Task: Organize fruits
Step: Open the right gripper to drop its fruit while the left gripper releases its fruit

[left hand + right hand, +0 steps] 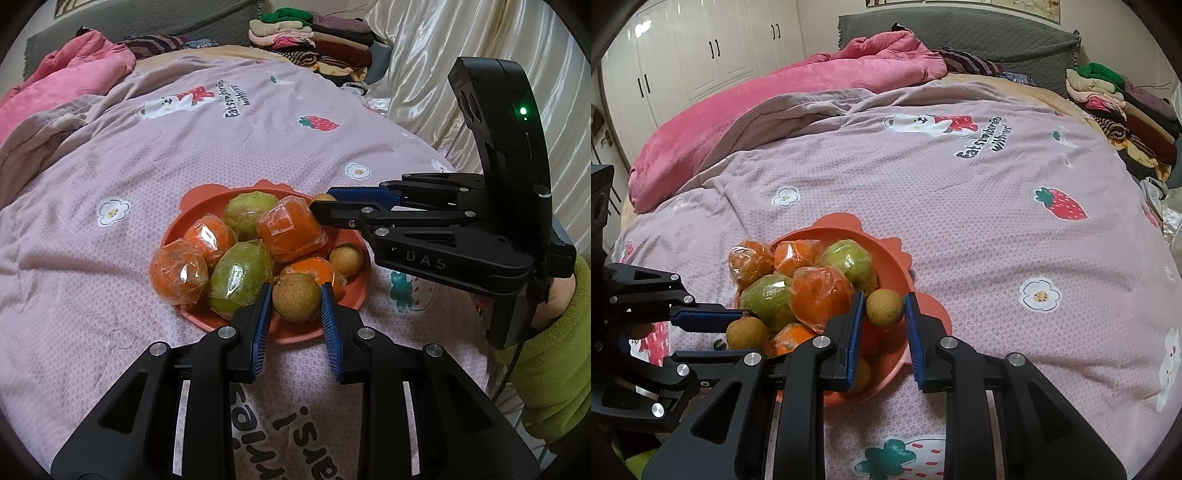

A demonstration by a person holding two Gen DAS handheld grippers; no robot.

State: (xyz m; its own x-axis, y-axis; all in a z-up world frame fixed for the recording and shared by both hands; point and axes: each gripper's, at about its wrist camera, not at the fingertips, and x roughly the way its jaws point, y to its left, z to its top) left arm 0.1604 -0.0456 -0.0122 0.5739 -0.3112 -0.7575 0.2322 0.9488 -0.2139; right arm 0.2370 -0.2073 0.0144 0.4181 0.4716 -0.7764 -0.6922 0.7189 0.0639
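We pinch one brown longan (296, 297) in the left gripper (296, 300) and another longan (884, 307) in the right gripper (884, 308), over the heaped plate (173, 236), lower centre, on the bed. Slack squeezing could send either rolling across the quilt (258, 147).

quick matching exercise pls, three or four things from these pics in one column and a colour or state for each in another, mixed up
Things
1. plate
2. left gripper
3. clothes
4. blanket

Colour or state
A. pink, bunched up on the bed
B. orange-red, loaded with fruit
C. folded in a stack at the bed's far end
D. jaws closed on a small brown fruit

Pairs: 1-B, 2-D, 3-C, 4-A
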